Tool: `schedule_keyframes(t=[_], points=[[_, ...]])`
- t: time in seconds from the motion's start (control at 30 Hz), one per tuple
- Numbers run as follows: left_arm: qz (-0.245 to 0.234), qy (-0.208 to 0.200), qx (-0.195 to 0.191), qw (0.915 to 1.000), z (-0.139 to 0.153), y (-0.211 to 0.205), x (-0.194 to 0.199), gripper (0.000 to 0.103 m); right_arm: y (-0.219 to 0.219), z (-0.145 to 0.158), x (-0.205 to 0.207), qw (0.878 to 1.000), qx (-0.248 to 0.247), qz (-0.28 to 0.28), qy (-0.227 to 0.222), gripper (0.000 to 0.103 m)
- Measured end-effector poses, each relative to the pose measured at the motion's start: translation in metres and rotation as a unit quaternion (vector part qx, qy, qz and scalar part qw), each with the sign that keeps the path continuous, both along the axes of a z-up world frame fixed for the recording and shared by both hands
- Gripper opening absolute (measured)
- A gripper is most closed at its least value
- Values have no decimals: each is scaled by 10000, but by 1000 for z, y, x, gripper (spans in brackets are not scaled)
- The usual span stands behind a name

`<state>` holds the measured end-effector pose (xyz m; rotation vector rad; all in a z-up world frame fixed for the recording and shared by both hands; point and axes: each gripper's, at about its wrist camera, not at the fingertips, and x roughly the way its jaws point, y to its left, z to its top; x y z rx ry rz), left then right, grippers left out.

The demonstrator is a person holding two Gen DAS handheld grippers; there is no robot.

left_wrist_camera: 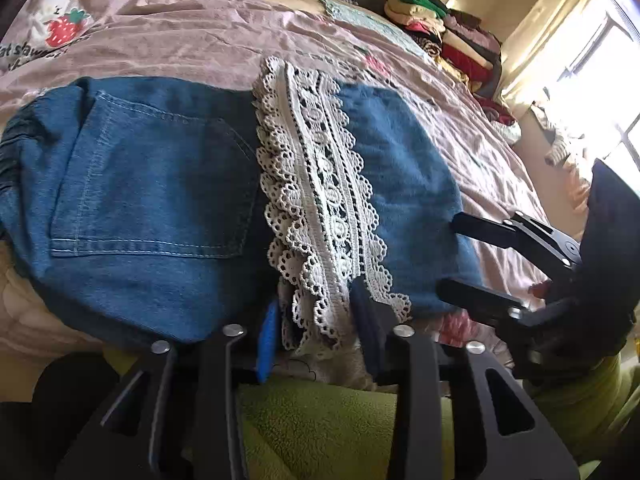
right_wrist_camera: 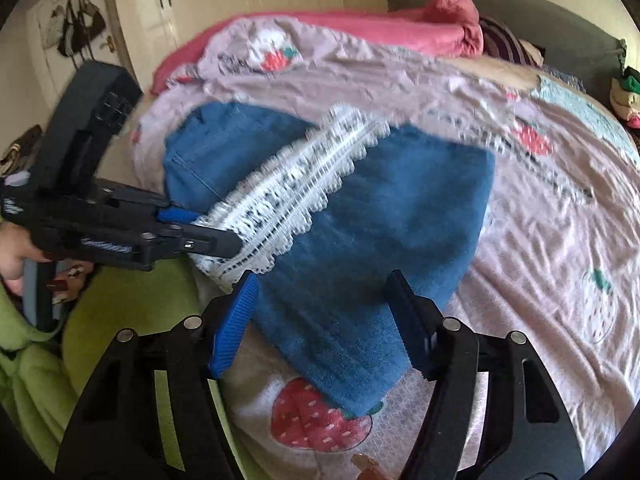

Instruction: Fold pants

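Observation:
Blue denim pants (left_wrist_camera: 152, 184) lie folded on the bed, back pocket up, with a white lace band (left_wrist_camera: 320, 184) running across them. My left gripper (left_wrist_camera: 316, 312) sits at the near edge, jaws fairly narrow, the lace end lying loose between the pads. In the right wrist view the left gripper (right_wrist_camera: 216, 232) reaches in from the left onto the lace band (right_wrist_camera: 292, 196). My right gripper (right_wrist_camera: 322, 280) straddles the near end of the pants (right_wrist_camera: 380, 208), jaws wide and the denim flat between them. The left wrist view shows the right gripper (left_wrist_camera: 450, 256) at the pants' right edge.
A pink strawberry-print bedsheet (left_wrist_camera: 200, 40) covers the bed. Stacked clothes (left_wrist_camera: 452, 40) sit at the far right near a bright window (left_wrist_camera: 600, 80). A pink blanket (right_wrist_camera: 360, 32) lies by the headboard. A person's green sleeve (right_wrist_camera: 36, 360) and hand (right_wrist_camera: 12, 256) hold the left gripper.

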<state>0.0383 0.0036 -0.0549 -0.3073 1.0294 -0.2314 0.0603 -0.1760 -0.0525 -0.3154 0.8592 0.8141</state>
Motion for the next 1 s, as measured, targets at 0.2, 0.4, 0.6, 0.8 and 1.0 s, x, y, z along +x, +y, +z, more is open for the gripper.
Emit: schedule_keyframes(t=[0.2, 0.4, 0.6, 0.8, 1.0], points=[[-47, -24, -1, 10000, -1, 1, 0, 45, -12, -15, 1, 9995, -289, -159, -21, 54], [6, -156, 98, 9998, 7, 2, -3, 53, -14, -7, -1, 9995, -214, -243, 15, 54], [109, -313, 135, 9994, 18, 9, -7, 54, -21, 4, -1, 9991, -179, -389, -43, 55], [127, -420, 217, 9988, 27, 9, -10, 65, -28, 18, -1, 9985, 45, -534, -58, 70], [154, -530, 317, 9980, 37, 10, -14, 72, -33, 31, -3, 9978, 259, -595, -109, 78]])
